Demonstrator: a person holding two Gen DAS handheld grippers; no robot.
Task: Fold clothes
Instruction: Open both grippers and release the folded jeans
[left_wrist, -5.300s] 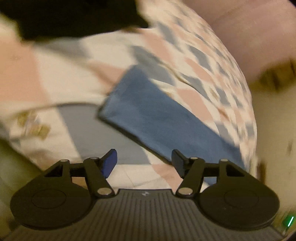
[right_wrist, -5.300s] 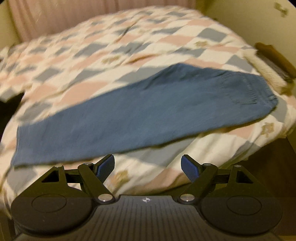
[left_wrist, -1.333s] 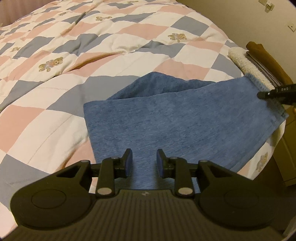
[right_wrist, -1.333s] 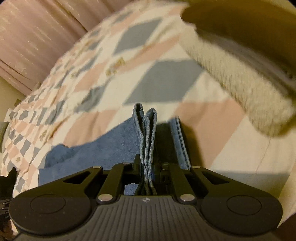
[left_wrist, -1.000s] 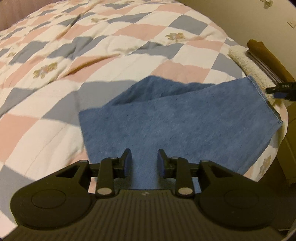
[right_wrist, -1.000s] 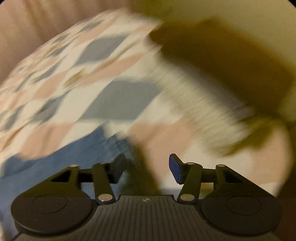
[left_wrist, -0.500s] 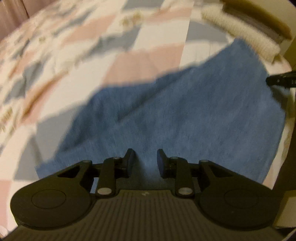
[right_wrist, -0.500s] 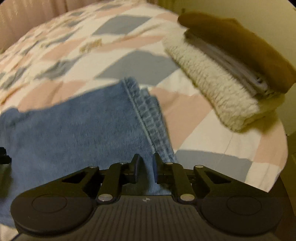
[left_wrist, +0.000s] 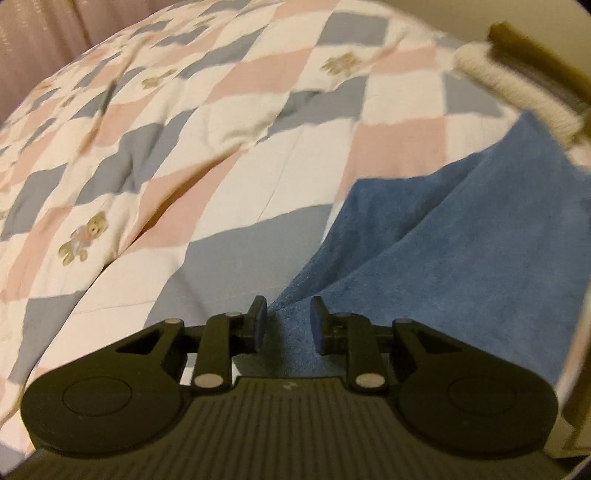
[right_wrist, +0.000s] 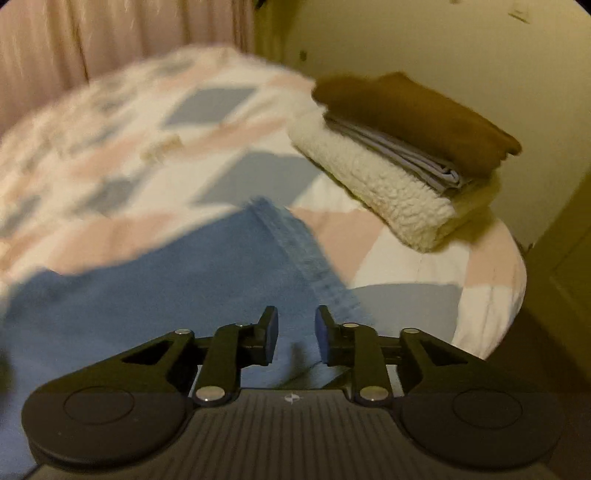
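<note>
In the left wrist view, the blue jeans (left_wrist: 461, 243) are seen on the bed (left_wrist: 258, 129), stretching away to the right; the left tongs (left_wrist: 286, 325) are parted over their near corner, gripping nothing.

In the right wrist view, the jeans' hem (right_wrist: 295, 243) is seen just ahead of the parted, empty right tongs (right_wrist: 295, 336).

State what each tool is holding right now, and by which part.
Nothing. The left tool and right tool are both open over the folded jeans, with no denim pinched between their fingers.
</note>
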